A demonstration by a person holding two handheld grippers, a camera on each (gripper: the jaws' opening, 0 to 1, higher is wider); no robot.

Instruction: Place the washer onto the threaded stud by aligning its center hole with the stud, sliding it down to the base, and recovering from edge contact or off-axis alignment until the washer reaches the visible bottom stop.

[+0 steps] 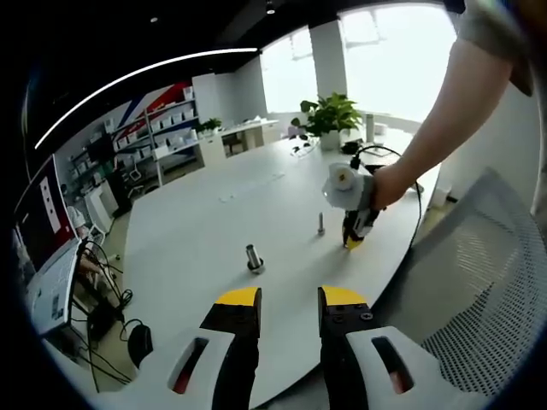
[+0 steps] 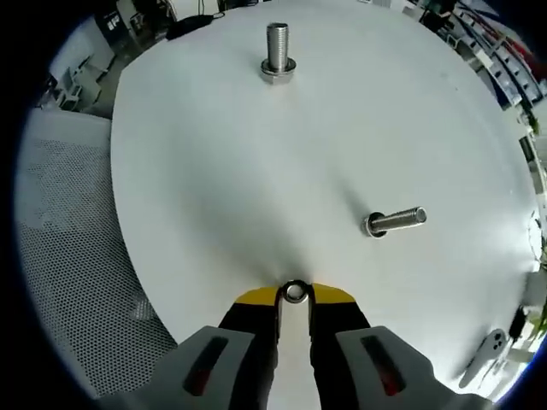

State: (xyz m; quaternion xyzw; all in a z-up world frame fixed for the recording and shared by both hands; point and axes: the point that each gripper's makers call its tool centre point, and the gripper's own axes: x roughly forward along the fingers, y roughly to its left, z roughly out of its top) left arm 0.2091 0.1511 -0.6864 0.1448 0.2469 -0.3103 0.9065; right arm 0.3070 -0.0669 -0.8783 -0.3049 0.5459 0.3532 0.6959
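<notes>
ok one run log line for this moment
right gripper: shut on washer, above table | left gripper: open, idle | two studs upright, bare | washer not yet placed

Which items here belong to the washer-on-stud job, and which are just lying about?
Job: washer held in the right gripper; two threaded studs standing on the white table.

Lying about: potted plant, mesh chair, shelving, monitor.
</notes>
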